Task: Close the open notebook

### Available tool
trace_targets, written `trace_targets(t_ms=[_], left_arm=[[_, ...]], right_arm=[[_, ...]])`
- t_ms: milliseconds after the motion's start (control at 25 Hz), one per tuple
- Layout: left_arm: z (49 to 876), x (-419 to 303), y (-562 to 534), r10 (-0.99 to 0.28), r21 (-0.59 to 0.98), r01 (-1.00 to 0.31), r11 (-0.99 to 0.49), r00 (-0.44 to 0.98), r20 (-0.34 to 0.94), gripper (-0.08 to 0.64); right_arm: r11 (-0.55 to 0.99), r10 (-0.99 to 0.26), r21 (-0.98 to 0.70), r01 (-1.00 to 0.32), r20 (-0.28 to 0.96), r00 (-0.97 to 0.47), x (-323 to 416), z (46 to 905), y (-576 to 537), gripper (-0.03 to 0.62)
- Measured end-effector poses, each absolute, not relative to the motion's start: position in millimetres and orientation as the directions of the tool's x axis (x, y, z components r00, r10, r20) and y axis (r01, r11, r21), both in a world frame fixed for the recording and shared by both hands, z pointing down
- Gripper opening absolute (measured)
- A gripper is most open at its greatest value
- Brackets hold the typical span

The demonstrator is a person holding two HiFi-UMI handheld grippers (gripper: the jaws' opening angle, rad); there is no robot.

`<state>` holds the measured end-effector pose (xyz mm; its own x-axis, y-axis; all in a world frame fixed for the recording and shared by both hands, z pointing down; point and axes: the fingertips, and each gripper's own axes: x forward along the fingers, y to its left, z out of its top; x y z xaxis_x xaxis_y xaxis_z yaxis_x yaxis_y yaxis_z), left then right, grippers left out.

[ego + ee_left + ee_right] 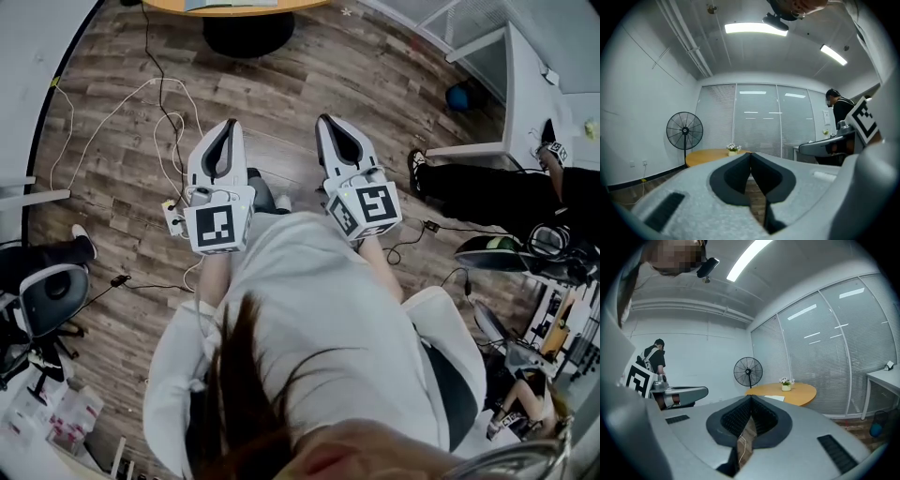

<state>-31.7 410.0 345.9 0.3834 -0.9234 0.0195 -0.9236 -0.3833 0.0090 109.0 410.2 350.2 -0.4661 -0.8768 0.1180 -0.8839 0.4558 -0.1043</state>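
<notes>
A round wooden table stands some way ahead, with a flat white notebook lying on it next to a small flower pot. In the head view only the table's near edge shows at the top. My left gripper and my right gripper are held side by side above the wooden floor, pointing toward the table and well short of it. Both are shut with nothing between the jaws, as the left gripper and the right gripper show in their own views.
A standing fan is left of the table by the blinds. White and black cables trail over the floor. Another person stands at right near a white desk. An office chair is at left.
</notes>
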Motion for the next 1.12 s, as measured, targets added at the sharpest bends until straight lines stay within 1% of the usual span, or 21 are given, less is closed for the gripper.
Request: trace_targets(t_ms=[320,520,720,920,1120], left_arm=[[321,-72,315,-0.906,-0.006,-0.906,-0.422,0.422,-0.010,0.017],[315,-97,280,-0.892,-0.026,-0.892,-0.451,0.451,-0.012,0.017],[322,-106,258,-0.886,-0.014,-0.886,-0.463,0.463,-0.001,0.017],[325,-107,239,-0.890,0.008,-0.890,-0.456,0.456,0.004,0.017],[332,-109,216,-0.896,0.039,-0.896,-0.443,0.444,0.025,0.017]], right_arm=[[0.408,-0.906,-0.097,-0.908,0.082,-0.416,73,324,324,0.003],[0.369,-0.922,-0.113,-0.922,0.077,-0.378,53,316,297,0.003],[0.326,-0.934,-0.158,-0.932,0.101,-0.344,54,320,283,0.003],[0.333,-0.934,-0.161,-0.929,0.080,-0.348,55,316,261,0.003],[0.336,-0.929,-0.173,-0.926,0.103,-0.356,56,324,235,0.003]])
